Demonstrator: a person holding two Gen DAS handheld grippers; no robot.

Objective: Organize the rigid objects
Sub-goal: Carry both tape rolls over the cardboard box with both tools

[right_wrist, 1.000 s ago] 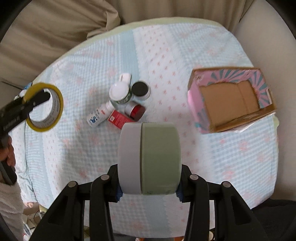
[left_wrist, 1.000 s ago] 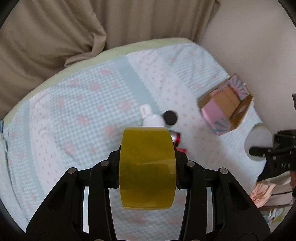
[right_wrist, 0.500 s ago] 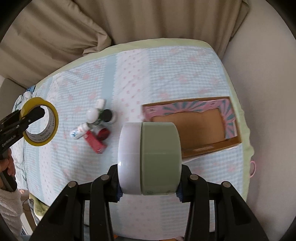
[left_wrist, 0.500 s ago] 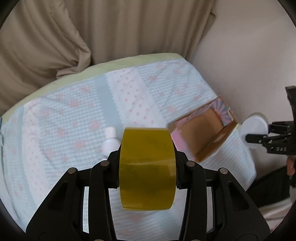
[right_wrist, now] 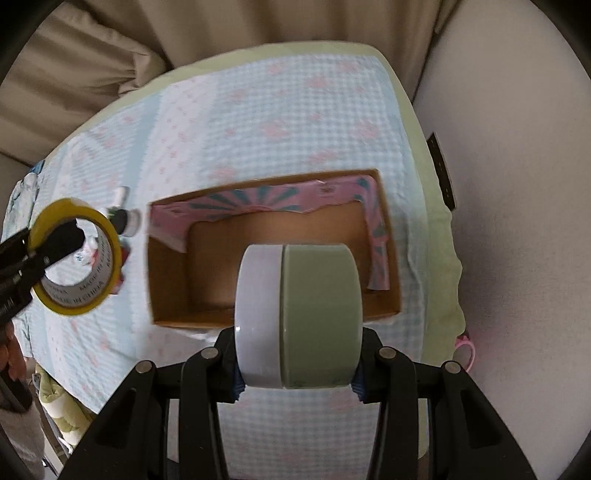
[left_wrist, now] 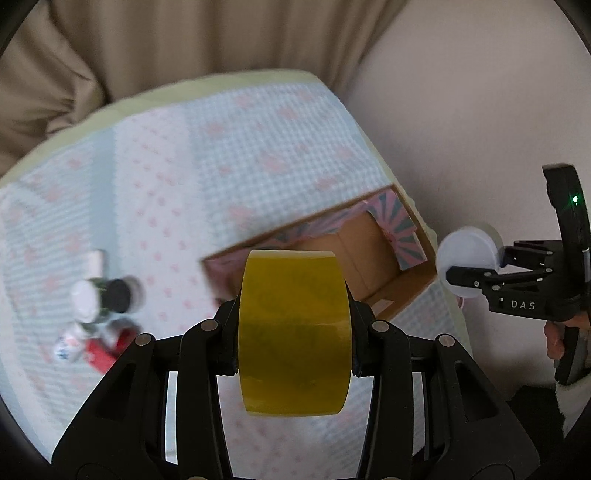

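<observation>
curtain (right_wrist: 258, 26): beige, pleated | wall (right_wrist: 517, 221): pale (plain) | bedspread (right_wrist: 295, 122): blue-checked, pink-flowered

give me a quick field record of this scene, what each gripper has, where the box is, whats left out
left gripper: jaws shut on yellow tape roll
right gripper: jaws shut on green and white jar
cardboard box: open, nothing visible inside, on checked cloth
left out: small bottles clustered beside the box
</observation>
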